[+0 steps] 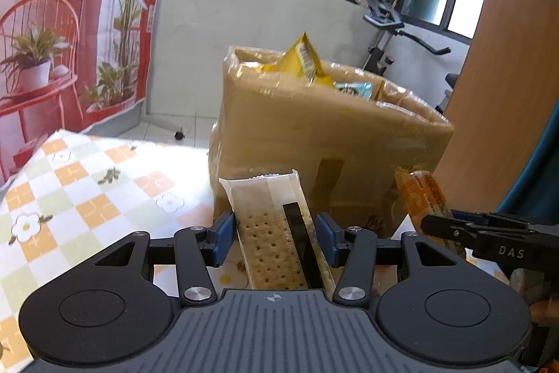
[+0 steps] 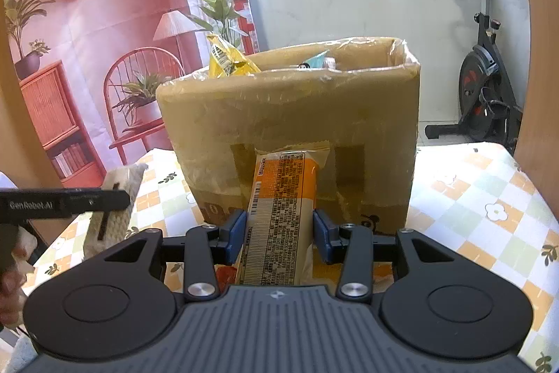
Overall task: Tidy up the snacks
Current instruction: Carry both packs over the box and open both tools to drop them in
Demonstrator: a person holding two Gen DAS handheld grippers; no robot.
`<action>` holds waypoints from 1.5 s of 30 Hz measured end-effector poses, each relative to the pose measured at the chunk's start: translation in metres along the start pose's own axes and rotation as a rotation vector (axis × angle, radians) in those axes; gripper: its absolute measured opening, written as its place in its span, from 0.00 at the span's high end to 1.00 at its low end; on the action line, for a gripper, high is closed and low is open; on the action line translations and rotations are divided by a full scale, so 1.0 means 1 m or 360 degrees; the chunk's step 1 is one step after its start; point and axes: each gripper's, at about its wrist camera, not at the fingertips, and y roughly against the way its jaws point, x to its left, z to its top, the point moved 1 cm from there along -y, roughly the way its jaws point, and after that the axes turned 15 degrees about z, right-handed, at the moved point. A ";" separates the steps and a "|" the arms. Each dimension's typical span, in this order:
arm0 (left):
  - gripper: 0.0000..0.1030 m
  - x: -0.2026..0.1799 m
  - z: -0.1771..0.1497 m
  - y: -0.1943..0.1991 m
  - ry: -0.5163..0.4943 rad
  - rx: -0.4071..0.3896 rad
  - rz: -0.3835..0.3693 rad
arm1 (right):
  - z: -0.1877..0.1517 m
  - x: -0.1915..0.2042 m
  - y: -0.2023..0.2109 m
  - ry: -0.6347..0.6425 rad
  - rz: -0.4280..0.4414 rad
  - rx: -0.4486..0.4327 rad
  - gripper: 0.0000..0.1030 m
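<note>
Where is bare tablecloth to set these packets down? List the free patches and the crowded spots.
Free: checkered tablecloth left of the cardboard box, and the stretch right of it. Crowded: in front of the box, where the left gripper holds the cracker packet and the right gripper the orange packet.

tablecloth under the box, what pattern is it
Tablecloth: orange, pale green and white checks with small white flowers; clearest in the right wrist view.

The left gripper (image 1: 276, 231) is pointing forward and slightly upward, its blue pads (image 1: 223, 233) pressing inward against a held packet. The right gripper (image 2: 279, 231) is holding the same forward attitude, its blue pads (image 2: 236, 235) clamping a second packet. Both grippers are positioned side by side, each one's black finger showing at the edge of the other's view.
</note>
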 end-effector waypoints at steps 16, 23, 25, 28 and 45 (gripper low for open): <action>0.49 -0.005 0.047 0.014 -0.0031 -0.0229 -0.0047 | 0.048 -0.008 0.013 0.0064 0.0018 -0.0176 0.58; 0.49 -0.015 0.078 0.010 -0.0021 -0.0328 -0.0077 | 0.084 -0.014 0.016 0.0110 0.0030 -0.0280 0.58; 0.49 -0.020 0.087 0.006 -0.0023 -0.0352 -0.0096 | 0.095 -0.015 0.014 0.0136 0.0032 -0.0308 0.58; 0.49 -0.033 0.101 -0.003 -0.0034 -0.0380 -0.0126 | 0.110 -0.020 0.006 0.0176 0.0013 -0.0335 0.58; 0.48 -0.097 0.140 -0.089 -0.0140 -0.0307 -0.0110 | 0.136 -0.075 -0.061 0.0231 -0.0112 -0.0283 0.58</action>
